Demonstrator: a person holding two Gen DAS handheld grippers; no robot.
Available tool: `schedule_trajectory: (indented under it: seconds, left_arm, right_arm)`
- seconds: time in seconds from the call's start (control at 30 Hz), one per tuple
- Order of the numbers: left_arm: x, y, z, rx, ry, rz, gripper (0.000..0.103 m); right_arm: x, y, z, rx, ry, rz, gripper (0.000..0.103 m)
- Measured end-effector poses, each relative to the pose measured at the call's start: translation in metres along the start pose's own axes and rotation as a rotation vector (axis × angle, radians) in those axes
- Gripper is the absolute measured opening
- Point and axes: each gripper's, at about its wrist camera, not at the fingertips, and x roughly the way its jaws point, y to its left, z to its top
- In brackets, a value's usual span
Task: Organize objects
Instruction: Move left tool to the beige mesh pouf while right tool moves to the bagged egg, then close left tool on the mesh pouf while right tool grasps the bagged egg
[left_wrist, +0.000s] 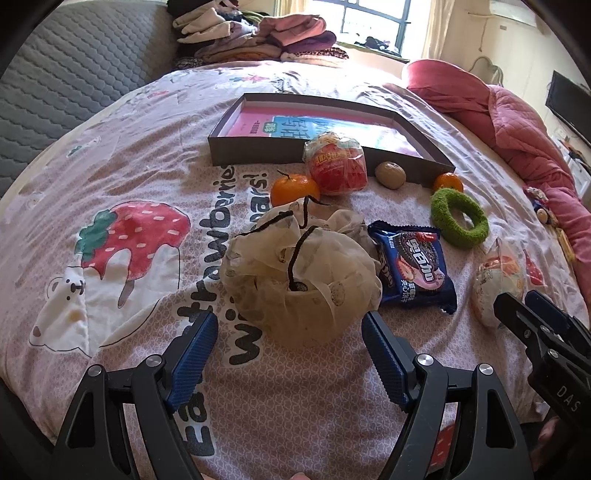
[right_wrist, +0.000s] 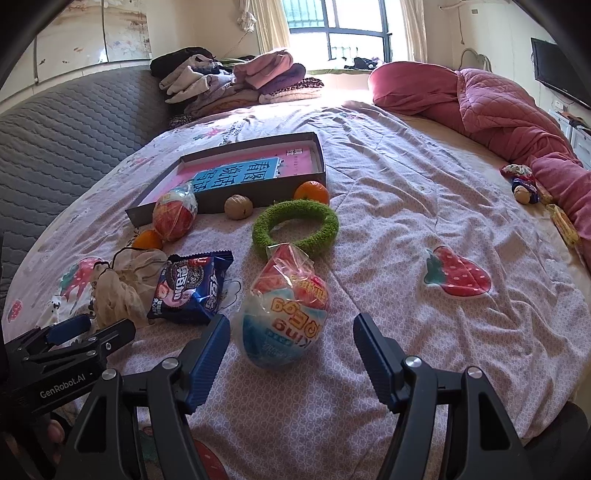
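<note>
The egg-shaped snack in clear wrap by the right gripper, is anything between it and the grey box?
Yes. The fuzzy green ring lies on the bedspread directly between the wrapped egg-shaped snack and the shallow grey box. Nothing lies between the open right gripper and the snack.

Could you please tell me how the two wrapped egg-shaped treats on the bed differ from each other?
The near egg lies in front of the right gripper, apart from the box; the far egg rests against the box front wall. The near egg shows a pale blue end below red, while the far egg looks mostly red-orange. The near egg lies alone; the far egg has a tangerine beside it. Both are in clear crinkly wrap.
</note>
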Motion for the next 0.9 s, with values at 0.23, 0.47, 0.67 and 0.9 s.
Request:
schedule_trajectory:
  seconds: [0.23,0.47,0.67,0.9]
  left_arm:
    - [0.006,0.002,0.009,-0.020,-0.013,-0.025,0.081]
    - [0.014,0.004,0.022,-0.041,-0.025,-0.031,0.081]
    - [0.025,0.006,0.030,-0.048,-0.024,-0.027,0.081]
    - [0.034,0.003,0.035,-0.045,-0.030,-0.027,0.081]
  right_arm:
    - [0.006,0.001,0.003,0.017,0.003,0.018,0.069]
    - [0.015,0.000,0.008,0.045,0.019,0.033,0.069]
    - [0.024,-0.003,0.011,0.075,0.035,0.041,0.069]
    - [0.032,-0.008,0.017,0.110,0.028,0.067,0.070]
